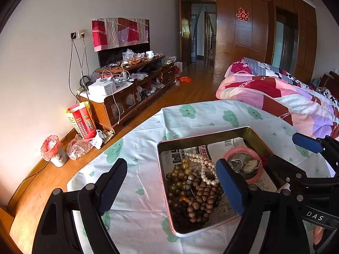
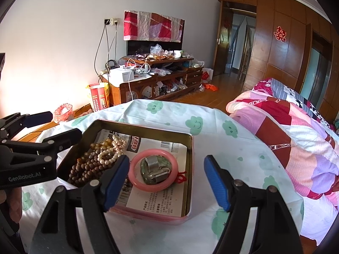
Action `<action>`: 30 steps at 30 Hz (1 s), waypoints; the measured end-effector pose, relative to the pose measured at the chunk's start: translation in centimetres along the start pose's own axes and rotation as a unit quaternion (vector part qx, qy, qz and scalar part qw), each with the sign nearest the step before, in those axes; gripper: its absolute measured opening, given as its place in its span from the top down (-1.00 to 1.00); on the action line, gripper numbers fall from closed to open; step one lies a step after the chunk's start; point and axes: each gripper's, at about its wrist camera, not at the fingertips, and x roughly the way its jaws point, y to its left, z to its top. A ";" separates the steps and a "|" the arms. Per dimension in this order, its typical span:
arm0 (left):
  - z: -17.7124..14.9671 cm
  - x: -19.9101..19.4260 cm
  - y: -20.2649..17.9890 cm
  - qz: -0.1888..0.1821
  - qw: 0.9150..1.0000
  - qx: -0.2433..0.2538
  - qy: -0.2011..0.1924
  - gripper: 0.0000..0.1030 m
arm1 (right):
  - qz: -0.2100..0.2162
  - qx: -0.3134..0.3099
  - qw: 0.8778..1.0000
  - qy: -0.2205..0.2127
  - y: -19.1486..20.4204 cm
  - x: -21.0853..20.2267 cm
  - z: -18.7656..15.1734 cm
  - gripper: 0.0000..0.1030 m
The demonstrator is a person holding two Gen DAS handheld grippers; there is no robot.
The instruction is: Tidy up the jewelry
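Note:
A metal tin point(image 1: 169, 190) point(image 2: 189, 169) lined with newspaper sits on the cloud-print tablecloth. It holds brown bead strands point(image 1: 195, 203) point(image 2: 84, 169), a pearl bracelet point(image 1: 203, 169) point(image 2: 110, 152), and a pink bangle point(image 1: 257, 176) point(image 2: 135, 180) ringing a metal watch point(image 2: 155, 169). My left gripper point(image 1: 172, 186) is open and empty above the tin's left wall. My right gripper point(image 2: 167, 182) is open and empty above the tin's near right part. It also shows in the left wrist view point(image 1: 307, 146), open, at the tin's right.
The table point(image 2: 233, 148) stands by a bed with a patchwork quilt point(image 2: 296, 131) on the right. A cluttered TV cabinet point(image 1: 131, 89), a red box point(image 1: 84, 122) and a small bin point(image 1: 53, 152) stand along the far wall. Wooden floor lies beyond the table's left edge.

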 end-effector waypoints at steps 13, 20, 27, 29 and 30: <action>0.1 -0.1 -0.1 -0.001 1.000 0.000 -0.001 -0.66 | -0.004 -0.002 1.000 -0.003 -0.2 -0.3 -0.2 -0.47; 0.1 -0.1 -0.2 0.000 1.000 0.002 -0.002 -0.66 | -0.006 -0.004 1.000 -0.006 -0.2 -0.5 -0.2 -0.51; 0.3 -0.2 -0.2 0.004 1.000 0.005 -0.003 -0.66 | -0.007 -0.001 1.000 -0.006 -0.1 -0.5 -0.3 -0.51; 0.3 -0.2 -0.2 0.002 1.000 0.005 -0.003 -0.66 | -0.007 -0.001 1.000 -0.006 -0.2 -0.6 -0.3 -0.51; 0.3 -0.1 -0.2 0.001 1.000 0.006 -0.002 -0.66 | -0.007 -0.001 1.000 -0.006 -0.2 -0.6 -0.3 -0.51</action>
